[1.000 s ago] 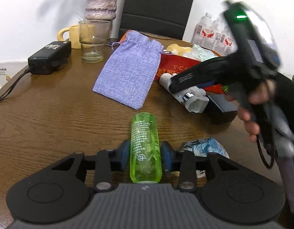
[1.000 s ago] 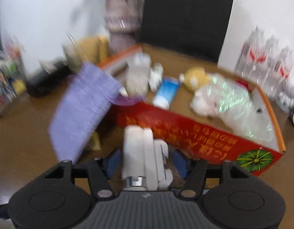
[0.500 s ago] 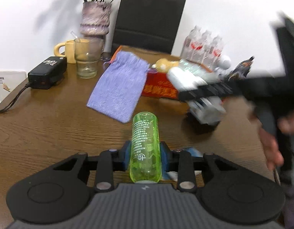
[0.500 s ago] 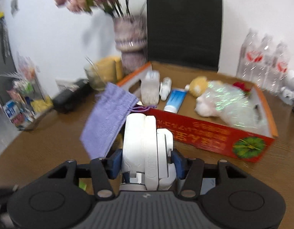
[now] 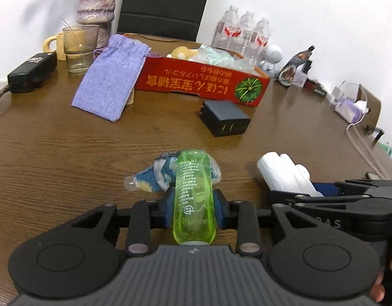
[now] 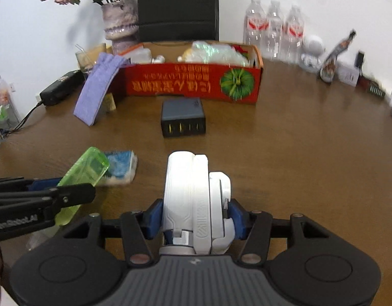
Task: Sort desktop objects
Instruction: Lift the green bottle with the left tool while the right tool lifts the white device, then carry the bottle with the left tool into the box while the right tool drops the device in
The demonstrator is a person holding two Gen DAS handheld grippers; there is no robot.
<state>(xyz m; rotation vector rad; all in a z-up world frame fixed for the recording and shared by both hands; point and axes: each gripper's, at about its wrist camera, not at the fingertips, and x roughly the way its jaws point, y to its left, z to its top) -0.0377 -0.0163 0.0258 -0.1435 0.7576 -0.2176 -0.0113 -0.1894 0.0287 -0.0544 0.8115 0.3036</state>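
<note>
My left gripper is shut on a clear green bottle, held above the wooden table. Under the bottle's tip lies a blue and white packet. My right gripper is shut on a white folded device. From the left wrist view that device shows at the lower right. From the right wrist view the green bottle shows at the lower left, over the packet. The red cardboard box with several items inside stands at the back.
A black charger block sits in front of the box. A purple pouch leans on the box's left end. A glass, a mug, a vase and a black adapter stand at the left; water bottles and figurines at the back right.
The right gripper with the white device has pulled back from the box to beside the left gripper. The left gripper has shifted right with the green bottle, now over the packet.
</note>
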